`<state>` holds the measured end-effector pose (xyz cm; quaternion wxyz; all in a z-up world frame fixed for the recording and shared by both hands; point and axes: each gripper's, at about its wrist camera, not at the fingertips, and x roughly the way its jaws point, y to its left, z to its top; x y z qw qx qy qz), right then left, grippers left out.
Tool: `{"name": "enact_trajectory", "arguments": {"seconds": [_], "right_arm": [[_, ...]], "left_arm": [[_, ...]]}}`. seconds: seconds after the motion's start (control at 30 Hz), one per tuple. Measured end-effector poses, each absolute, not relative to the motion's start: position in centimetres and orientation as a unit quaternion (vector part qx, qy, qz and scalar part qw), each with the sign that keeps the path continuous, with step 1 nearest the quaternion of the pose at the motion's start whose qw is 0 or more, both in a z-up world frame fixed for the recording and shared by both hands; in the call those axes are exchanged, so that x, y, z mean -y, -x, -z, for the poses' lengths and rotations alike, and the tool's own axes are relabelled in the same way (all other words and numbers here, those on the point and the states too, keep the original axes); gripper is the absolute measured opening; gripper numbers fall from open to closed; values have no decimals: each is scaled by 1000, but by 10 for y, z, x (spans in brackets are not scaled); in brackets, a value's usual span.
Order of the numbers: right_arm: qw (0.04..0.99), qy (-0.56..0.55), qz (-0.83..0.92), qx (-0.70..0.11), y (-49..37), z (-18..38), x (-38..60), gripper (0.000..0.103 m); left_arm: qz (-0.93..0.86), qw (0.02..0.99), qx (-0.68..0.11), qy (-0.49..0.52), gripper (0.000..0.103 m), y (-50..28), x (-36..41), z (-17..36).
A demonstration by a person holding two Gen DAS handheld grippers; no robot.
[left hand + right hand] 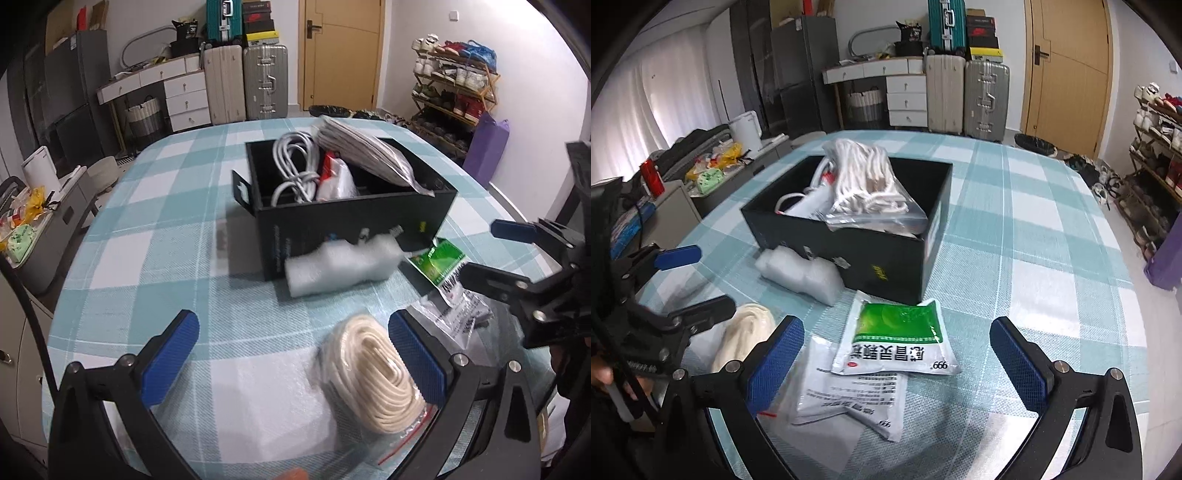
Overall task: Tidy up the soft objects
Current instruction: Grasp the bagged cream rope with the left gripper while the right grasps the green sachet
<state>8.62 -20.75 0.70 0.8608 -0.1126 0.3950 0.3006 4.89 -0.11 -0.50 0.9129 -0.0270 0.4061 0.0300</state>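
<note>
Grippers are both standing with fingers wide apart and holding nothing. Left gripper (291, 360) is hovering over the table (155, 236), with the cream rope coil (373, 380) lying just beside its right finger. Right gripper (899, 360) is hanging above the green packet (899, 338), which is overlapping a white packet (849, 400). Foam roll (801, 271) is touching the black box (882, 258), where a white cable (295, 170) and a bagged rope (868, 184) are sitting.

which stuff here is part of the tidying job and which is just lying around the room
Part of the job:
- black box, already holding a white cable and a bagged rope
- cream rope coil
- foam wrap
- green sachet
- white sachet
- left gripper and right gripper, both open

Just lying about:
- suitcases
- shoe rack
- drawers
- purple bag
</note>
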Motion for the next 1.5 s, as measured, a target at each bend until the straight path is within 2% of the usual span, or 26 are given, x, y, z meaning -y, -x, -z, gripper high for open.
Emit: {"name": "enact_trajectory", "arguments": {"seconds": [0.63, 1.33, 1.5], "right_arm": [[846, 114, -284, -437, -111, 23, 208, 102], [838, 119, -279, -454, -118, 34, 197, 102], [839, 120, -280, -451, -118, 34, 197, 98]], "left_arm": [[-8, 893, -449, 18, 103, -46, 28, 25], [8, 889, -458, 10, 103, -41, 22, 23], [19, 887, -461, 2, 103, -42, 30, 25]]}}
